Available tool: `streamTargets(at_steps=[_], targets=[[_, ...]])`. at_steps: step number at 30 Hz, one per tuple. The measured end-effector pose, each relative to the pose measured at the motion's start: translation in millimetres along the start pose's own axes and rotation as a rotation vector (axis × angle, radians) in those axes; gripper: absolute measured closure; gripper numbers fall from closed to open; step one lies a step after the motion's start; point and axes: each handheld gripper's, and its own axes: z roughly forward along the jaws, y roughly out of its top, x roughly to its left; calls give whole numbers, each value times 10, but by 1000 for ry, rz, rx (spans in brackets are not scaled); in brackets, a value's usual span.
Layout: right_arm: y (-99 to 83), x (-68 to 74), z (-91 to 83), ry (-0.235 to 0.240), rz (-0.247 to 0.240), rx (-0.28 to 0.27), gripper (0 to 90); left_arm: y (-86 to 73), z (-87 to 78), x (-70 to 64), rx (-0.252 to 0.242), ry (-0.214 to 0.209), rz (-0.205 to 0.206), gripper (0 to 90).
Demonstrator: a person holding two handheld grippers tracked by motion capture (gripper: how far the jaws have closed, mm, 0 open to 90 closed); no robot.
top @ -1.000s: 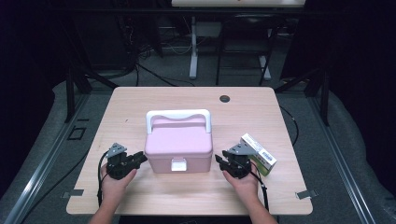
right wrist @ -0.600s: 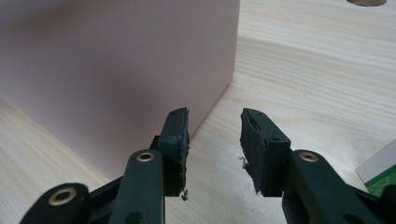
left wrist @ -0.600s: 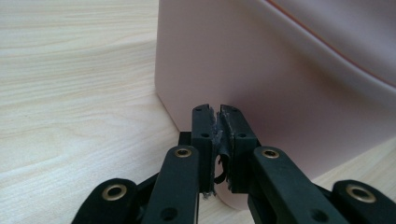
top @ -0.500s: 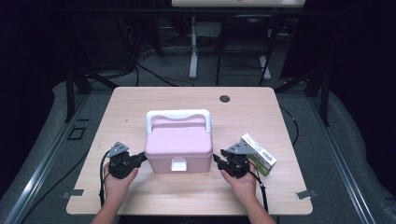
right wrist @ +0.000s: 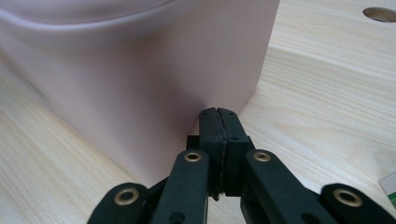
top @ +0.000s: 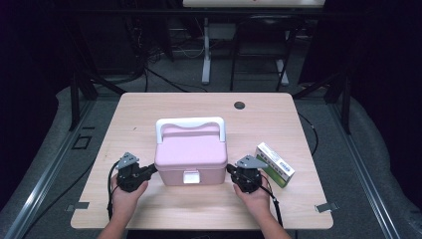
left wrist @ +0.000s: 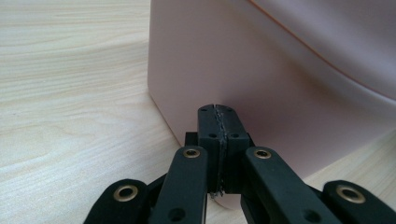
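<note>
Tabletop hole (right wrist: 379,14) appears beyond pink box (right wrist: 140,70).

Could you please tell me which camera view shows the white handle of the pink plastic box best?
The high view: the white handle arches over the lid of the pink plastic box, seen whole. The left gripper view gives just a plain pink side wall, and the right gripper view the opposite wall; neither includes the handle.

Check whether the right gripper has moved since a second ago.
Yes, slightly. In the high view the right gripper has crept left, away from the green-and-white carton, and its shut tips now sit at the pink box's right side.
</note>
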Motion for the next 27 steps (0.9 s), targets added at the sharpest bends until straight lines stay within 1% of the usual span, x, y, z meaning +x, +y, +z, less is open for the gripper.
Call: streamTargets(at_steps=[1, 4, 5, 8, 9, 10, 11, 12, 13, 15, 18, 22, 27], targets=[[-1, -13, -5, 11, 17, 2, 899, 2, -5, -10, 9, 3, -1, 896], [-1, -21, -12, 19, 23, 6, 899, -1, 1, -23, 2, 11, -4, 897], [-3, -26, -22, 24, 13, 9, 899, -1, 4, -26, 0, 8, -4, 897], [-4, -23, -36, 28, 12, 14, 899, 0, 5, -26, 2, 4, -3, 898], [-7, -18, -53, 29, 1, 20, 899, 2, 4, -28, 5, 2, -2, 899], [-7, -18, -53, 29, 1, 20, 899, 2, 4, -28, 5, 2, -2, 899], [-10, -17, -68, 32, -8, 25, 899, 5, -2, -26, 12, -6, -1, 898], [-10, -17, -68, 32, -8, 25, 899, 5, -2, -26, 12, -6, -1, 899], [-15, -14, -83, 36, -12, 27, 899, 2, -9, -26, 14, -17, -6, 899], [-19, -10, -99, 36, -20, 31, 899, 2, -13, -32, 19, -20, -3, 899], [-22, -6, -110, 35, -26, 33, 898, 2, -11, -42, 16, -16, 1, 899], [-30, 9, -123, 18, -38, 30, 899, 5, -13, -55, 23, -16, 10, 899], [-34, -7, -143, 25, -34, 37, 899, -3, -19, -85, 26, -18, 11, 899]])
